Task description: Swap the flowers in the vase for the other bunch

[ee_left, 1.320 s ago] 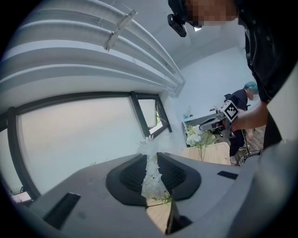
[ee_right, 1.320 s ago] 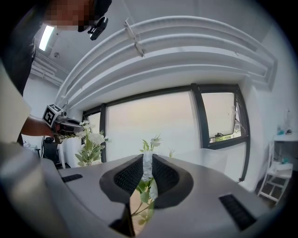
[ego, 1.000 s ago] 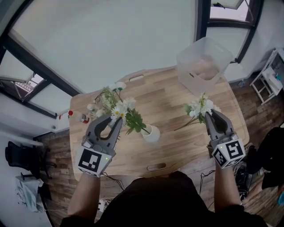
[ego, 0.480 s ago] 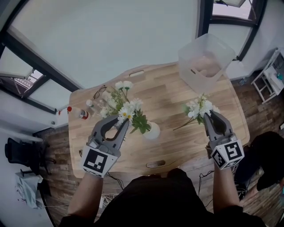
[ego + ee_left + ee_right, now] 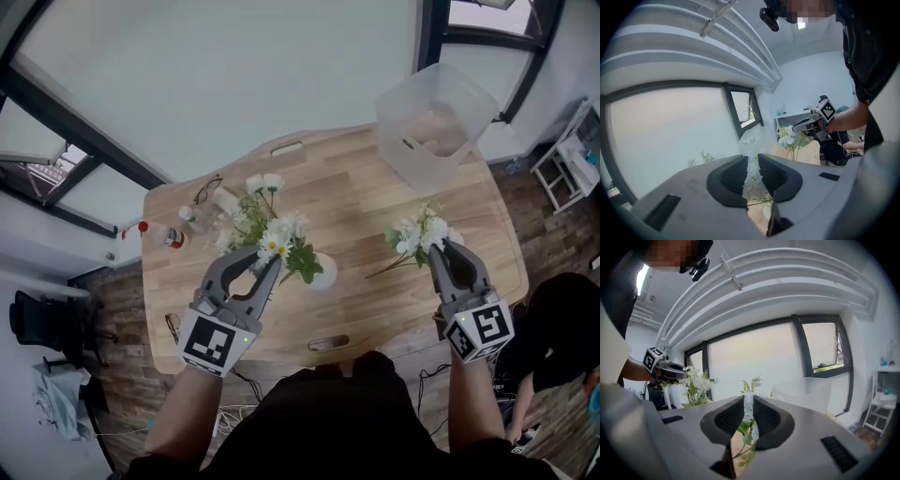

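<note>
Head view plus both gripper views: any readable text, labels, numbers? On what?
No readable words, brands or numbers in any view.
On the black-and-white marker cube of the left gripper: square code pattern, no letters.
On the right gripper, its marker cube: same.
On the small bottle with red on it: any label too small to read.

No lettering, brand, number or sign can be read anywhere.
</note>
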